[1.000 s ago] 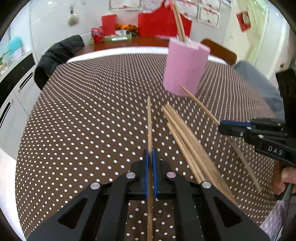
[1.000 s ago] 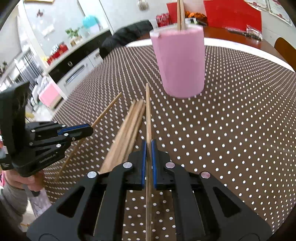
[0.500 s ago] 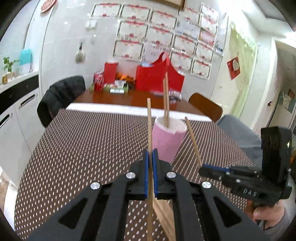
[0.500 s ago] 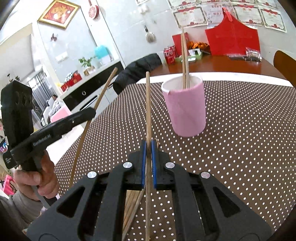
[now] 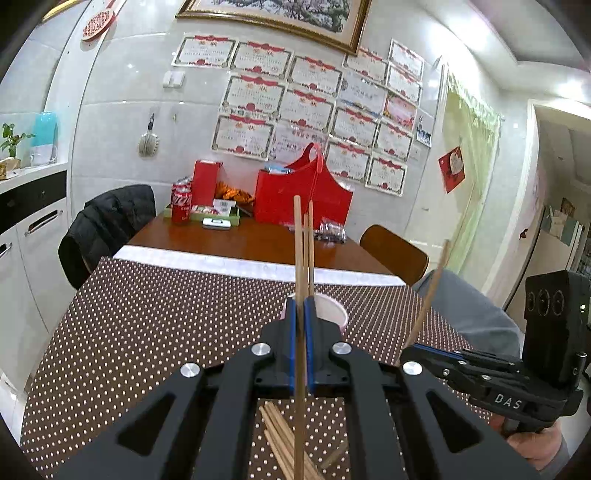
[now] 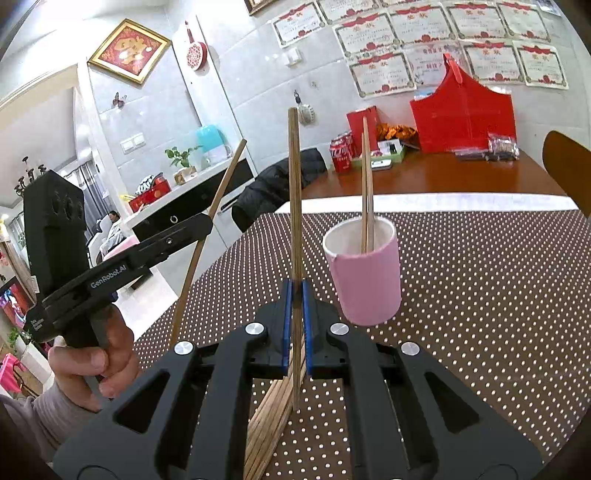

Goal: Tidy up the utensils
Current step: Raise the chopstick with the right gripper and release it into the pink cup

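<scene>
Tiled dining room with certificates on the wall

Rows of red-bordered certificates (image 5: 314, 110) cover the pale tiled wall (image 5: 122, 122) under a gilt-framed picture (image 5: 280, 18). Below them, the wooden table (image 5: 258, 243) carries a red bag (image 5: 301, 201), a red box (image 5: 205, 181) and cola cans (image 5: 181, 206); nearer, it is covered by a brown dotted cloth (image 5: 147, 325). A black jacket (image 5: 107, 221) hangs over one chair, and a brown chair (image 5: 393, 251) stands opposite. A white counter (image 6: 192, 184) holds a plant (image 6: 181, 158) and a turquoise jar (image 6: 210, 140). A pale green curtain (image 5: 476, 177) hangs to the right.
</scene>
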The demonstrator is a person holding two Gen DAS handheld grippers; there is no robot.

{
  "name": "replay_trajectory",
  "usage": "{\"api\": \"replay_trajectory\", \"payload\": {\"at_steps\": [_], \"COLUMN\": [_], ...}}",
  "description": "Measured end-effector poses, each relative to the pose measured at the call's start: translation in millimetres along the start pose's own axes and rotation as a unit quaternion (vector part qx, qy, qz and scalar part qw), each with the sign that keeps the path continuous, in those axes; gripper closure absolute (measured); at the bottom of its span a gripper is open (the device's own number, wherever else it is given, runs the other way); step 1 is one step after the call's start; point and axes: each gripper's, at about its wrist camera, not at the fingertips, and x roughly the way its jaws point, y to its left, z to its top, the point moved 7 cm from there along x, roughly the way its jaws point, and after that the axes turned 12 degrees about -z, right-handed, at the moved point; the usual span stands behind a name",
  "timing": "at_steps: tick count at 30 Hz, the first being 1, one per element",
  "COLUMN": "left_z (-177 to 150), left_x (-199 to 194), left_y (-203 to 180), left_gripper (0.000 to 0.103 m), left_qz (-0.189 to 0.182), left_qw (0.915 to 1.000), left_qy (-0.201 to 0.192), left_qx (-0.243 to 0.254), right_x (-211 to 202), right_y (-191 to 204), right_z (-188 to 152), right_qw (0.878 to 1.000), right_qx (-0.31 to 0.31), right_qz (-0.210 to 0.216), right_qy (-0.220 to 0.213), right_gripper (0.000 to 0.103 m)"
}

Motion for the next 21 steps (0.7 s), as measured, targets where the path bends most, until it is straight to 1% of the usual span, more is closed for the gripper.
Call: {"api": "replay_trajectory", "payload": {"at_steps": [6, 9, 11, 13, 16, 18, 21], "left_z": [15, 22, 33, 48, 66, 80, 94], "left_x": [3, -1, -1, 1, 10, 21, 38], "left_y": [-1, -1, -3, -7, -15, -24, -34], "left_gripper": [0.098, 0.098, 0.098, 0.098, 0.098, 0.098, 0.098], "left_qz": [-0.006, -0.014, -0.023, -0.036, -0.057, -0.078, -0.094], "left_qw": [0.9997, 0.9989, 0.9976, 0.9954, 0.9915, 0.9869, 0.9807], "left_qy": [-0.025, -0.044, -0.064, -0.086, -0.109, -0.127, -0.149], "left_qx": [0.003, 0.008, 0.013, 0.024, 0.042, 0.061, 0.086], "right_x": [-5, -7, -9, -11, -17, -20, -21], "right_y": [2, 2, 2, 1, 3, 2, -4], "right_z": [15, 22, 31, 42, 66, 85, 108], "right_qw": [1.0, 1.0, 0.999, 0.999, 0.998, 0.997, 0.996], "right_qx": [-0.007, -0.011, -0.013, -0.015, -0.021, -0.023, -0.021], "right_qz": [-0.002, -0.002, -0.002, -0.001, -0.004, -0.006, -0.01], "right_qy": [-0.016, -0.022, -0.029, -0.037, -0.057, -0.07, -0.087], "right_gripper": [0.097, 0.097, 0.097, 0.097, 0.097, 0.097, 0.097]}}
